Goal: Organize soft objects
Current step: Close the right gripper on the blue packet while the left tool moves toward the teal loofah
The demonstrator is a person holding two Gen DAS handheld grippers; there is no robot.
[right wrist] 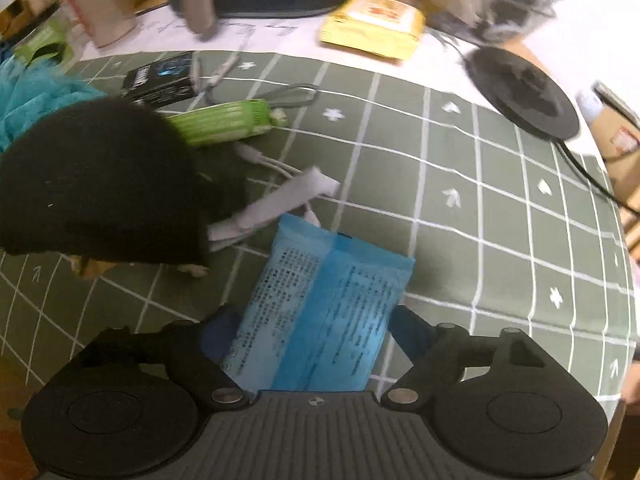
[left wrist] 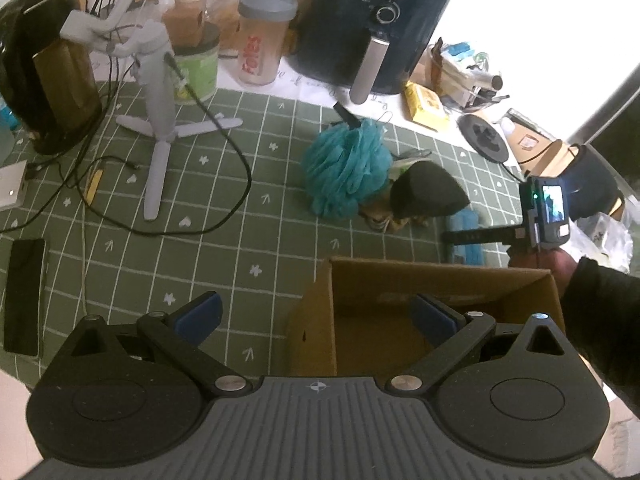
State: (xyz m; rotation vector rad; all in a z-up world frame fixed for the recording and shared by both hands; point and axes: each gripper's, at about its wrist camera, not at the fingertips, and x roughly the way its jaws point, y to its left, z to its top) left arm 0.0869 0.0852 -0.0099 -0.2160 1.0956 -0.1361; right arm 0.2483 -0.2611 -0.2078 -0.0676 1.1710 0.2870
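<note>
Both grippers, left (left wrist: 316,316) and right (right wrist: 316,334), gape; one flat blue printed packet (right wrist: 320,300) lies between the right's pads, one cardboard box (left wrist: 432,280) beyond.

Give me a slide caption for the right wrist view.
Right gripper straddles a blue packet on the green checked cloth.

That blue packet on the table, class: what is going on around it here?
A person holds a gripper in each hand. The right gripper is down over the blue packet, which lies between its fingers on the green checked cloth; whether the pads press it yet is unclear. The left gripper hangs open over an empty cardboard box. A teal bath sponge and a black cap wait nearby.
</note>
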